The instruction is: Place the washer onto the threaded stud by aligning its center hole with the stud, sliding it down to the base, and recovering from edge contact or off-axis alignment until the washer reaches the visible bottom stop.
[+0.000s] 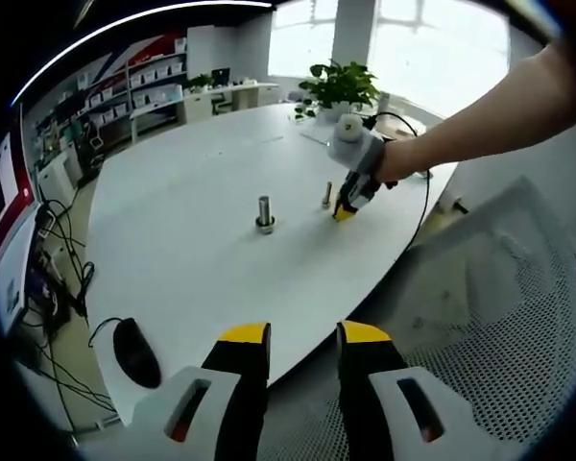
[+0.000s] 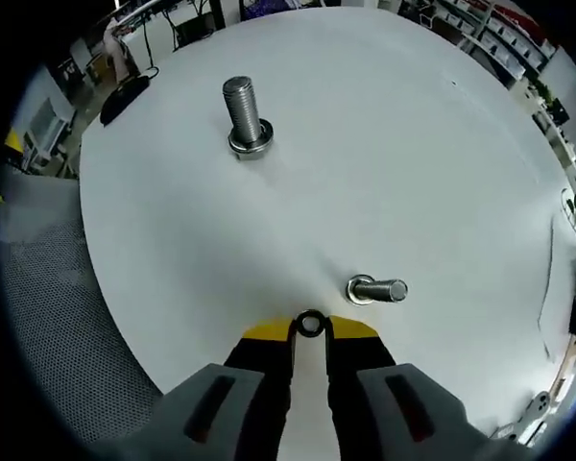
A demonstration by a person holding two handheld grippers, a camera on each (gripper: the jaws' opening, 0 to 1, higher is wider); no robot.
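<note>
Your right gripper [image 2: 310,327] is pinched on the washer [image 2: 310,324] — the small dark ring sits edge-on between the two yellow tips, low over the white table [image 2: 413,144]. Just beside it, a little ahead and to the right in the right gripper view, stands a short bolt [image 2: 376,289] with a washer already around its base. Well apart from that, farther up and to the left in the same view, stands a larger threaded bolt [image 2: 245,115], upright, also with a ring at its foot. The washer you hold is near the short bolt but apart from it, not over its top.

In the left gripper view, your left gripper [image 1: 303,338] hangs back off the table's near edge, its yellow-tipped jaws spread with nothing between them. From there you can see your other gripper [image 1: 347,207] across the table, held in your hand [image 1: 396,161], its tip down at the tabletop right beside the short bolt [image 1: 326,195], with the larger bolt [image 1: 265,213] to its left. A computer mouse [image 1: 135,351] lies on the table's near left edge, and a potted plant [image 1: 340,86] stands at the far end.
</note>
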